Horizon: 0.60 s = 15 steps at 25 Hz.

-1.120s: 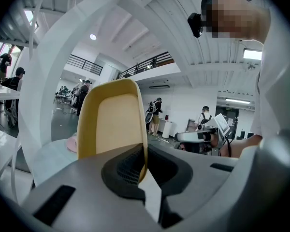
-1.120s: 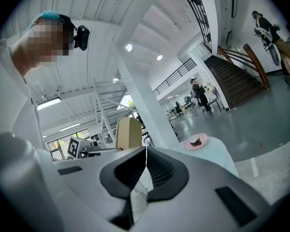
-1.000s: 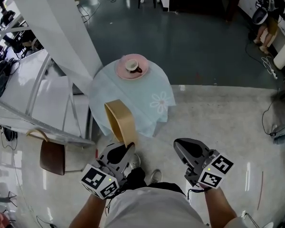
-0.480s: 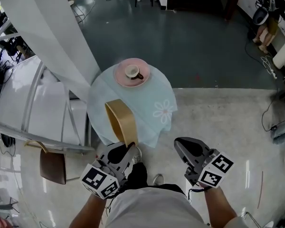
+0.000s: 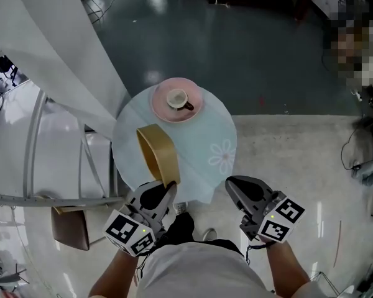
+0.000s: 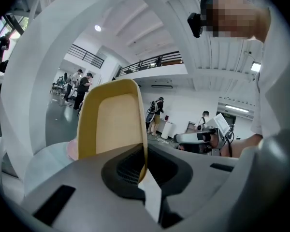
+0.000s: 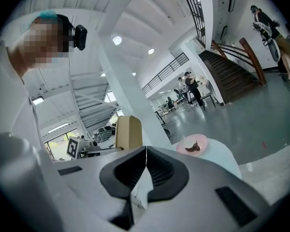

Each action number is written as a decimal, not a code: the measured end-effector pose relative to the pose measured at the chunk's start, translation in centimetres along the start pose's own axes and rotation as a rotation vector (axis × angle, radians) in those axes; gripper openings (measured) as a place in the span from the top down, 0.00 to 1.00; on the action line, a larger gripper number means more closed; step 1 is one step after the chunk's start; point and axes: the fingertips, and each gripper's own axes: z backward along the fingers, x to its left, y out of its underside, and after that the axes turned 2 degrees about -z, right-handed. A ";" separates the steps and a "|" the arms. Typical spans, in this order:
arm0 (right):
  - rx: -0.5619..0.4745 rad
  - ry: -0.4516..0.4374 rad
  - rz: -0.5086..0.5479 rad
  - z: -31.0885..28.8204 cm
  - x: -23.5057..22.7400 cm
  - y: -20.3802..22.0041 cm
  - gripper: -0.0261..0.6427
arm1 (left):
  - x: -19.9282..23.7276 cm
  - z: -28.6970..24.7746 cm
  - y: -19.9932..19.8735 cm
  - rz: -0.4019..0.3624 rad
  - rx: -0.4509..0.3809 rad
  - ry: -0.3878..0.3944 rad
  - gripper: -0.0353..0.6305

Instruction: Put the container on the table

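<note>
A tan, open rectangular container [image 5: 156, 154] hangs tilted over the near left edge of the round table [image 5: 217, 132], my left gripper [image 5: 160, 190] shut on its rim. In the left gripper view the container [image 6: 111, 122] rises from between the closed jaws. My right gripper [image 5: 239, 190] is shut with nothing in it, held just off the table's near right edge. From the right gripper view the container [image 7: 128, 131] stands to the left, the table [image 7: 222, 153] to the right.
The table wears a pale blue cloth with a flower print [image 5: 222, 159]. A pink plate [image 5: 176, 101] with a cup [image 5: 176, 98] sits at its far side. A white slanted beam [image 5: 68, 48] and metal stair frame [image 5: 37, 160] lie left; a brown chair [image 5: 70, 227] stands lower left.
The table has drawn closer beneath me over the last second. The container, still held by the left gripper, now hangs over the table's near edge. The right gripper stays shut.
</note>
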 end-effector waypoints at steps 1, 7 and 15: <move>0.003 0.004 -0.001 -0.8 -0.3 -0.3 0.93 | 0.8 -0.3 -0.2 0.004 0.001 0.004 0.91; 0.012 0.032 -0.008 -4.6 -1.9 -2.0 0.93 | 5.0 -1.6 -1.2 0.021 0.010 0.022 0.91; 0.017 0.068 -0.016 -9.4 -3.8 -3.8 0.93 | 10.0 -3.2 -2.6 0.023 0.024 0.049 0.91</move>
